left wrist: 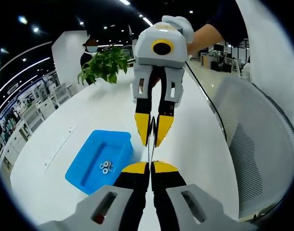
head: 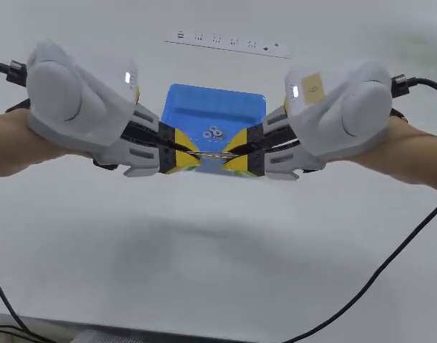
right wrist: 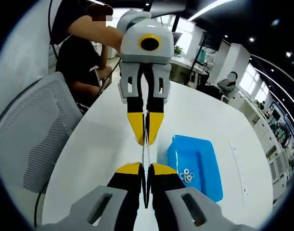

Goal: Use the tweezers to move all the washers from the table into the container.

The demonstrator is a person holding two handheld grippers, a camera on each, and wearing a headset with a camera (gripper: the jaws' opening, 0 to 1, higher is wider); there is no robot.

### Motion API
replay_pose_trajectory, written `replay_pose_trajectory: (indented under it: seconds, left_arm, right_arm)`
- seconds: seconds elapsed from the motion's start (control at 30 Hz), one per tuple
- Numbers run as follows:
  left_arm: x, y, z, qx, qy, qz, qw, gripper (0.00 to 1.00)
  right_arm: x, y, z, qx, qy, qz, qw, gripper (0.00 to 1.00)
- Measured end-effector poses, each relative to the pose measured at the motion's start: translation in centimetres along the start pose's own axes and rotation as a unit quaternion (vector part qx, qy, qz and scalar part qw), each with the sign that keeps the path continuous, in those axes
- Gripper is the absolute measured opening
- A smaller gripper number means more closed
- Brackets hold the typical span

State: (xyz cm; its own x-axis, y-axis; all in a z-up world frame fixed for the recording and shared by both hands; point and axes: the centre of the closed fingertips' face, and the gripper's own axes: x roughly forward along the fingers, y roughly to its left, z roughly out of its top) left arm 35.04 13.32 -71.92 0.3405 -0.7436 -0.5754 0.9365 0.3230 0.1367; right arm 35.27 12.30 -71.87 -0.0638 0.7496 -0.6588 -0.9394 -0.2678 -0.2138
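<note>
White tabletop (head: 218, 250); 1 white power strip (head: 227, 41) near its far edge; 1 black cable (head: 387, 259) crossing its near right; green potted plant (left wrist: 104, 67); grey mesh chair (left wrist: 255, 139) beside the tabletop.

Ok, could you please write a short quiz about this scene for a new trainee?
1. True or false: the left tool is open.
2. Where do the small metal washers lie? A) on the white table B) in the blue plastic container C) on the floor
3. Fill the gap: the left tool and the right tool both grip the thin metal ____.
Key: 1 false, it is shut; 2 B; 3 tweezers.
</note>
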Motion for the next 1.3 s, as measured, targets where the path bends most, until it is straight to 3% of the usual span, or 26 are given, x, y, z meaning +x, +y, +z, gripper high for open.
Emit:
replay_pose_trajectory:
  seconds: [0.07,0.17,0.27,0.37,0.5,0.7,0.83,0.87,1.1,1.3]
  left_arm:
    - [0.8,0.1,-1.1,-0.001,0.020,-0.001,0.9998,0.06]
    - [1.6,-0.1,-2.0,-0.003,0.027,-0.009,0.9996,0.05]
    - [2.7,0.0,-3.5,-0.013,0.040,-0.013,0.9990,0.05]
    - [3.6,0.0,-4.9,-0.055,0.056,-0.019,0.9967,0.06]
    - [4.4,0.3,-5.7,-0.056,0.069,-0.022,0.9958,0.07]
    - [4.5,0.4,-6.5,-0.049,0.089,-0.030,0.9944,0.06]
    - [4.6,0.3,-7.6,-0.039,0.124,-0.034,0.9909,0.08]
    - [4.4,0.3,-7.1,-0.041,0.113,-0.031,0.9923,0.08]
    - [4.4,0.4,-6.7,-0.047,0.111,-0.029,0.9923,0.12]
    - [4.5,0.2,-6.6,-0.053,0.109,-0.033,0.9921,0.12]
  right_arm:
    - [0.5,0.1,-0.4,0.005,0.002,0.004,1.0000,0.08]
    - [1.5,0.4,-1.6,0.005,0.021,0.013,0.9997,0.08]
    - [2.7,0.4,-3.2,0.027,0.032,0.015,0.9990,0.08]
    - [3.9,0.4,-4.4,0.030,0.047,0.018,0.9983,0.08]
    - [4.8,0.4,-5.6,0.042,0.068,0.023,0.9965,0.08]
    - [5.3,0.4,-6.2,0.049,0.077,0.032,0.9954,0.09]
    - [5.6,0.4,-6.9,0.056,0.091,0.035,0.9937,0.09]
    - [5.7,0.4,-6.9,0.060,0.092,0.037,0.9933,0.09]
    - [5.7,0.3,-7.0,0.082,0.092,0.039,0.9916,0.10]
    - [5.8,0.4,-7.0,0.081,0.099,0.048,0.9906,0.11]
